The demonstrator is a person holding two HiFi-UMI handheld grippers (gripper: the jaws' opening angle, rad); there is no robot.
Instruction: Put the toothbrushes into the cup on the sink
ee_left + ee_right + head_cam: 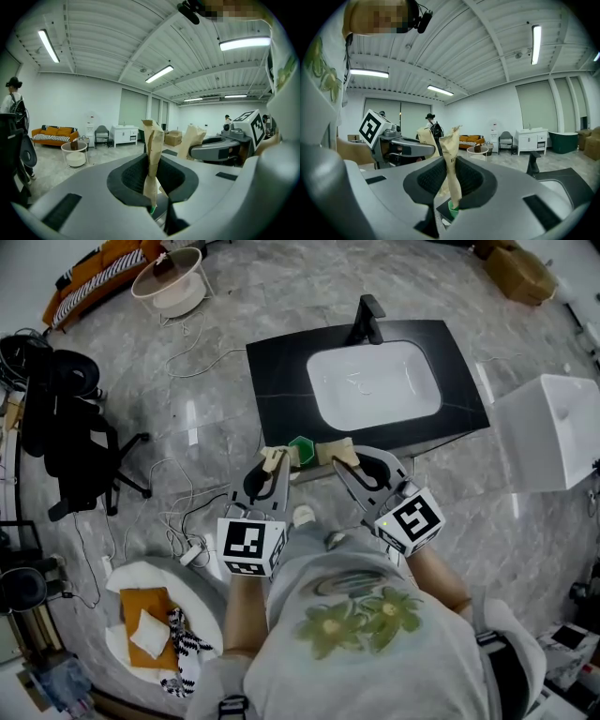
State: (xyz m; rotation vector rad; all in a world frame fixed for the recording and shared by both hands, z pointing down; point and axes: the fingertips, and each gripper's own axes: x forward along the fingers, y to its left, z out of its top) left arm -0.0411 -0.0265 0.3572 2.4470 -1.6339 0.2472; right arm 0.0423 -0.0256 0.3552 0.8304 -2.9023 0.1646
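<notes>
Pinching paper-wrapped toothbrushes [152,140], the left gripper [273,461] is clamping 1 and the right gripper [337,454] another, both hovering beside the green cup [301,448], which is sitting at the near edge of the black counter [281,390]. Delivery is seemingly starting; next, each brush is needing tipping down into that cup. Grey marble floor [234,296] is surrounding the white basin [375,385], cables [178,512] trailing.
</notes>
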